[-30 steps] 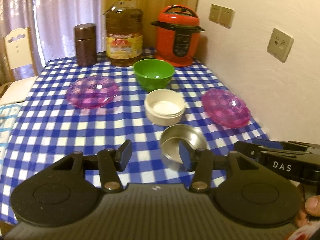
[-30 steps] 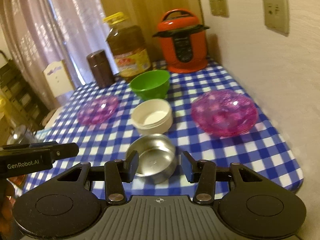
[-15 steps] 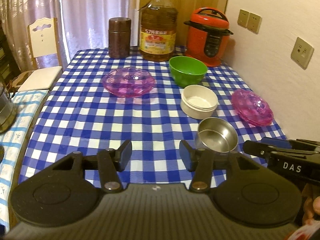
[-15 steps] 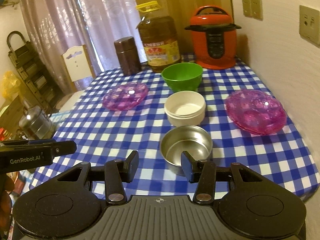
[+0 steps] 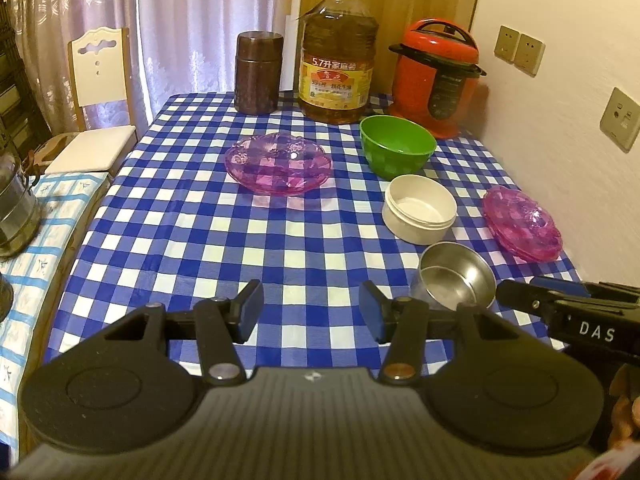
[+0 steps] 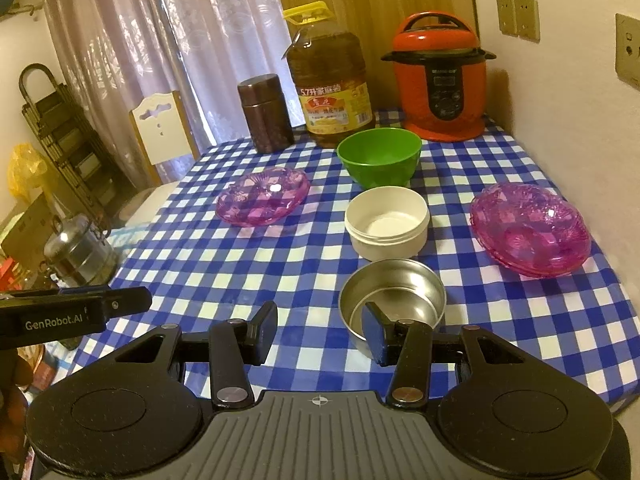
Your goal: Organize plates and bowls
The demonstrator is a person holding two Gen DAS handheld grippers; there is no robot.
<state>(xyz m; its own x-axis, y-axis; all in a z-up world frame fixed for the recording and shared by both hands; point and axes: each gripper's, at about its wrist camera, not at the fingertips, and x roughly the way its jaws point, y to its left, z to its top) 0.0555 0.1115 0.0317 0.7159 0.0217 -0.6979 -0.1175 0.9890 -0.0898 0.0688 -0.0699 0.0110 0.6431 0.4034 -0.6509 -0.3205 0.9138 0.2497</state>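
Note:
On the blue checked tablecloth [image 5: 192,240] a green bowl [image 5: 397,146], a white bowl [image 5: 419,208] and a steel bowl [image 5: 456,276] stand in a row toward me. One pink glass plate [image 5: 278,162] lies mid-table, and a stack of pink plates [image 5: 520,222] lies near the wall. My left gripper [image 5: 310,310] hovers open over the front edge, left of the steel bowl. My right gripper [image 6: 320,330] is open with nothing between its fingers. Its right finger stands in front of the steel bowl [image 6: 392,296]. Behind it are the white bowl [image 6: 387,222], green bowl [image 6: 379,156], pink plate [image 6: 262,198] and plate stack [image 6: 530,228].
At the table's back stand a brown canister [image 5: 258,74], a large oil bottle [image 5: 338,56] and a red pressure cooker [image 5: 436,80]. A wall runs along the right side. A white chair [image 5: 98,92] and a low side table with a metal pot [image 5: 16,208] are at the left.
Both grippers have drawn back and to the left, so more of the table shows. The steel bowl, earlier between the right gripper's fingers in view, now sits behind its right finger. Jaw openings unchanged.

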